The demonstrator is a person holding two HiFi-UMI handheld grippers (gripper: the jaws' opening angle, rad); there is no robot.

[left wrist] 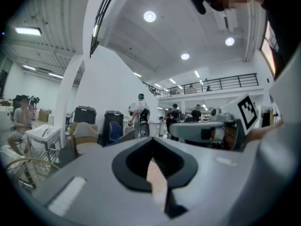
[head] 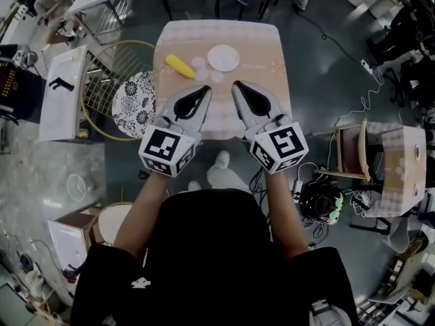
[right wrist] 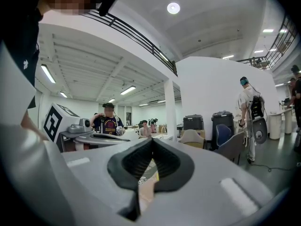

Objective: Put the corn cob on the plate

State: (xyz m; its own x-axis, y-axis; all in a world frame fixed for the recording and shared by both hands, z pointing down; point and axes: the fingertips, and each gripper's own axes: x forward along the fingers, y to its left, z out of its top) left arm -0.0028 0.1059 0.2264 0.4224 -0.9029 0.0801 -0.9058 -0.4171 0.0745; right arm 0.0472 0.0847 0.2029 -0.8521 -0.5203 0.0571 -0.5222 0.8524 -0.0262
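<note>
corn cob lies left of plate; left gripper and right gripper closed, empty.

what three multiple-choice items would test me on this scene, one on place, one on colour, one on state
1. In the head view, where is the long yellow corn cob relative to the round white plate? A on it; B left, apart; C right.
2. What colour is the square table's cloth? A pale beige; B dark blue; C green.
3. The left gripper and right gripper are: A both shut, empty; B both open; C holding the cob.
1 B: cloth shows between them. 2 A: beige throughout. 3 A: jaws meet in both gripper views.
</note>
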